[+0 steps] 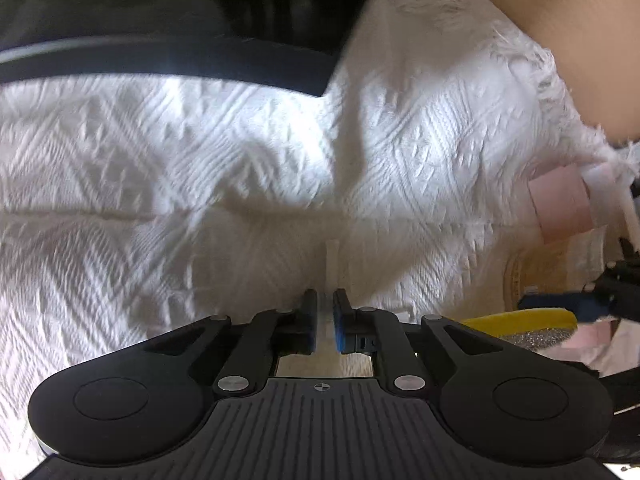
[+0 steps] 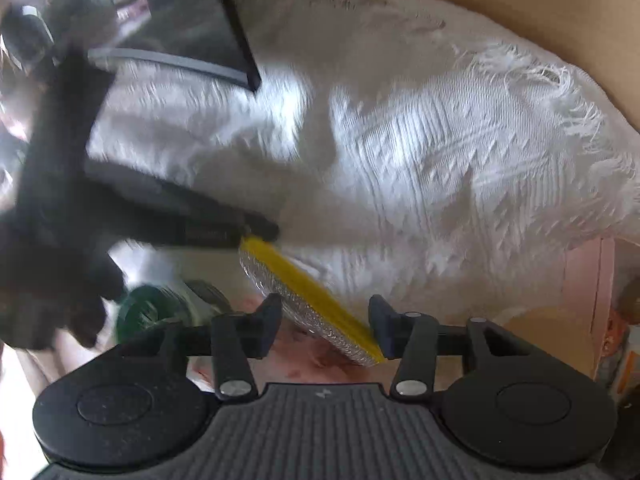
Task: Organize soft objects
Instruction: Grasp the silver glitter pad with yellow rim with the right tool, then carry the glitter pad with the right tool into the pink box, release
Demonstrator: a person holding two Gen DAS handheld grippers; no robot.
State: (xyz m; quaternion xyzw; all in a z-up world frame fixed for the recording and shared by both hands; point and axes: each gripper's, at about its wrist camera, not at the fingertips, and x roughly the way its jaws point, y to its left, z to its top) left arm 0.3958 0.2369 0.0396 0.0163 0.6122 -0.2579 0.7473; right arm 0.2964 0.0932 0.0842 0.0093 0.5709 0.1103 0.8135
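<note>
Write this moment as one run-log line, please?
left gripper: shut on white tag of white blanket | right gripper: open around yellow sponge | sorting unfinished

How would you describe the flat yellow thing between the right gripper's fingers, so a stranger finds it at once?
Start from the big white textured woven blanket with fringed edges. At its near edge, between the open right gripper fingers, lies a flat yellow sponge pad with a glittery silver underside. Nothing nearby shares that bright yellow with silver sparkle.
</note>
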